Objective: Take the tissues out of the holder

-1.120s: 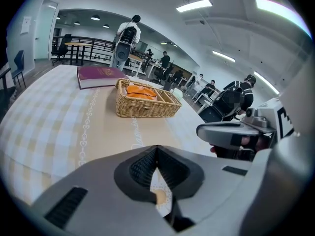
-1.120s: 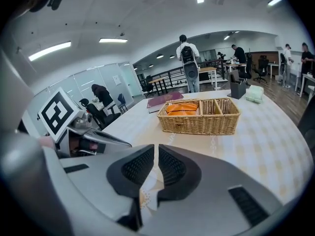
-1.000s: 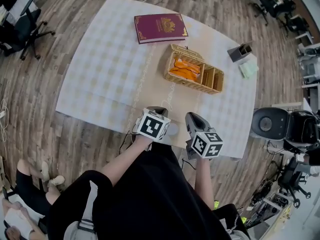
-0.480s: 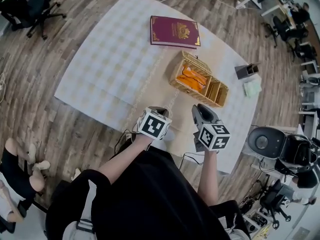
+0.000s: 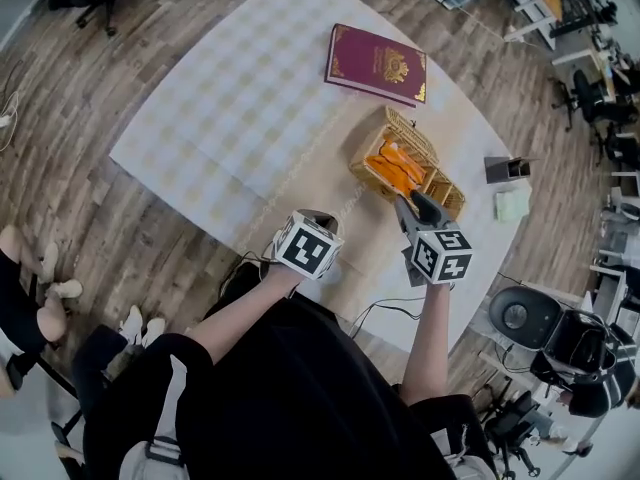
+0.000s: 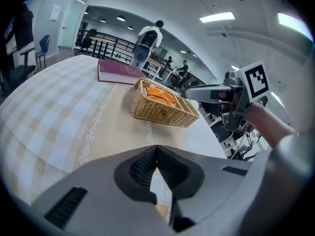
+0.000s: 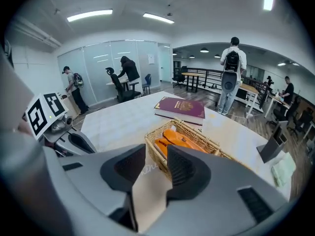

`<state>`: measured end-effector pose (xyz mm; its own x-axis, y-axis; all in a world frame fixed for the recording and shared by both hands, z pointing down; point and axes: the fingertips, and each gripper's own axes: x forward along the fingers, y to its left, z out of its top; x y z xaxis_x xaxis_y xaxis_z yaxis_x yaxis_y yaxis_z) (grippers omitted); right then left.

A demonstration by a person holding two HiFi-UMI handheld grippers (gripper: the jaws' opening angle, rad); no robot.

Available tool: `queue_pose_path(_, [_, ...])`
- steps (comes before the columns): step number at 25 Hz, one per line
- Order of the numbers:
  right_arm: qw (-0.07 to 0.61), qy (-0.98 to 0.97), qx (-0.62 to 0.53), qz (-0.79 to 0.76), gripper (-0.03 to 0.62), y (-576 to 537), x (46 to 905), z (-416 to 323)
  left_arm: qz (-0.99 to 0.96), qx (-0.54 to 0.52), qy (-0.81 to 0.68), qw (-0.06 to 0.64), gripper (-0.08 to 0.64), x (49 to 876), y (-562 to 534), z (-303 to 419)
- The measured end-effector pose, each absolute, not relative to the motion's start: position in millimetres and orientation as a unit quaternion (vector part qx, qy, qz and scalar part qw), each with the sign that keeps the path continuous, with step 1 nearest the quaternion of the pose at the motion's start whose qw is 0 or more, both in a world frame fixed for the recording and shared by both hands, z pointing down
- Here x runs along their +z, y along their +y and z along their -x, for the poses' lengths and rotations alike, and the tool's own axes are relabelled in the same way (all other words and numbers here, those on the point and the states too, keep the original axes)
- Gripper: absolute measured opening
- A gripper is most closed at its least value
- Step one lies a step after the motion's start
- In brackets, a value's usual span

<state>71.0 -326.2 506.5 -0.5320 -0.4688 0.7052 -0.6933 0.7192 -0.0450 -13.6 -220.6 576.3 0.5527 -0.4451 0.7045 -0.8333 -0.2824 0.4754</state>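
A wicker basket (image 5: 372,167) stands on the table with orange tissue packets (image 5: 393,164) in its far compartment. My right gripper (image 5: 414,203) hovers at the basket's near end. Its jaws have just been opening, they stand open, and nothing is between them. In the right gripper view the basket (image 7: 197,142) and the packets (image 7: 178,138) lie just beyond the right gripper (image 7: 156,154). My left gripper (image 5: 316,216) is shut and empty over the table's near edge, left of the basket (image 6: 162,111).
A maroon book (image 5: 377,64) lies beyond the basket. A dark grey stand (image 5: 507,168) and a pale green pack (image 5: 512,205) sit at the table's right edge. The checked tablecloth (image 5: 230,108) is bare to the left. Chairs and people stand around.
My right gripper has moved forward and to the right, up to the basket's near end, and rolled. The left gripper has barely shifted. The head view has swung.
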Motion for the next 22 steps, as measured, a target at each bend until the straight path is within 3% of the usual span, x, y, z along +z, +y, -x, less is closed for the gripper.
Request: queue_pose_path(22, [0.469,-0.845,0.071,-0.247,0.215,-399.8,553.4,-68.8,-0.741,0.223,-0.43,0.465,0.0,598.6,-217.1,17.1])
